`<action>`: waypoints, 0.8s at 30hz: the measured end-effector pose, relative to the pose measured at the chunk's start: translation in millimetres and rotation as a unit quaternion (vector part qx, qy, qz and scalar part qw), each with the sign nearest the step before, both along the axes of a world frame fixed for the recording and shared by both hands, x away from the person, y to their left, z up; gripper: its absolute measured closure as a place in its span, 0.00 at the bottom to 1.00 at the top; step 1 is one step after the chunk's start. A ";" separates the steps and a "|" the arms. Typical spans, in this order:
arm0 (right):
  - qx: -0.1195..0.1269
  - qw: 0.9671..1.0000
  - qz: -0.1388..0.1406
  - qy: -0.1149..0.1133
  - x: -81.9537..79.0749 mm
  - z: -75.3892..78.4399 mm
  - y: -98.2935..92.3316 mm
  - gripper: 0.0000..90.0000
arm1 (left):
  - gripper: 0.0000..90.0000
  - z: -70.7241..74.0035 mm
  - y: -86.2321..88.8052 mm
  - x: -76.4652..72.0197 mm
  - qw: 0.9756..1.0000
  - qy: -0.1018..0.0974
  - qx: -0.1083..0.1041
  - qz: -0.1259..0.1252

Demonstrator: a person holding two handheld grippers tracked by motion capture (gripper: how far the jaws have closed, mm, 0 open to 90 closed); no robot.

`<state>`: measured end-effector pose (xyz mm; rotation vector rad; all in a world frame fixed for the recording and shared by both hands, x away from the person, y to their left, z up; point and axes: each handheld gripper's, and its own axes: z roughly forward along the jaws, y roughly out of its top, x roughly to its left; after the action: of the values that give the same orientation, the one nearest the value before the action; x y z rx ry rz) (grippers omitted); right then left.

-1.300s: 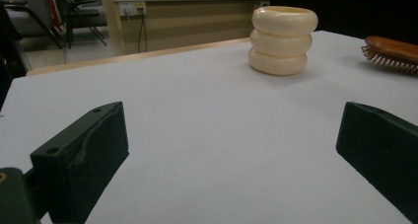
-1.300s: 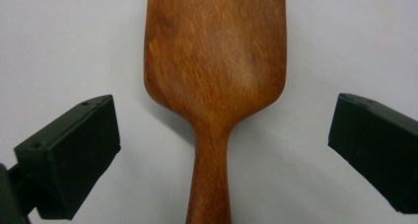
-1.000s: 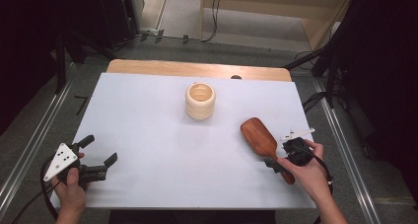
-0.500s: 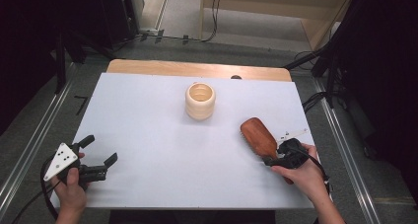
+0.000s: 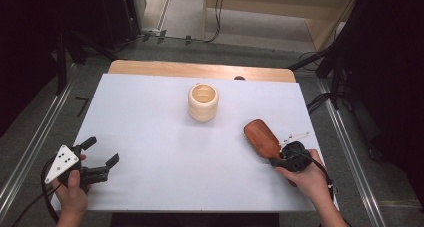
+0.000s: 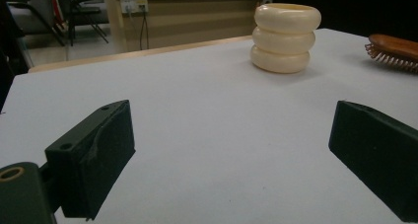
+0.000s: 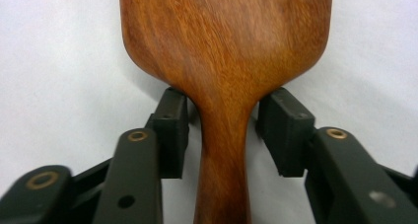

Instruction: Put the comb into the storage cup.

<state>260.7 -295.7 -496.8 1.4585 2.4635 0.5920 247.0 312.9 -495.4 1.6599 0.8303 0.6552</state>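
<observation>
Your right gripper (image 7: 223, 130) has just been closing its jaws around the wooden hairbrush (image 5: 262, 139) handle on the table (image 5: 150, 117), gaps remaining; off-centre, the brush could twist. Your left gripper (image 6: 231, 150) rests wide open, empty.

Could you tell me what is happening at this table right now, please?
A person is working with a hand-held gripper in each hand at a white table. The right gripper has its jaws on either side of the neck of a wooden hairbrush and has just been closing on it; small gaps remain, so it is not clamped yet. The brush lies bristles down on the table. The left gripper waits open near the table's near left corner, holding nothing. A cream ribbed cup stands untouched farther back.
</observation>
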 end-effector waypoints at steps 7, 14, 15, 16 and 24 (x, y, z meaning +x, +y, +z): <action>0.003 1.000 -0.006 0.005 -1.6 0.6 -2.4 0.75 | 0.04 0.0 -0.2 0.0 1.000 0.000 0.001 -0.001; 0.006 1.000 0.006 0.000 -2.8 0.2 -4.6 0.78 | 0.04 0.0 -0.3 0.0 1.000 0.000 0.001 0.000; 0.006 1.000 0.007 -0.003 -3.4 0.1 -4.3 0.78 | 0.04 0.0 -0.2 0.0 1.000 0.000 0.001 0.000; 0.006 1.000 0.007 -0.007 -3.9 -0.3 -4.2 0.78 | 0.04 0.1 -0.1 0.0 1.000 0.000 0.001 0.000; 0.017 0.999 0.006 -0.032 -10.3 -3.8 -6.8 0.78 | 0.04 0.1 0.1 0.0 1.000 -0.001 0.001 0.000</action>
<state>250.4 -302.5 -500.6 1.4150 2.4257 0.6761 247.0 313.0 -495.3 1.6607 0.8291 0.6574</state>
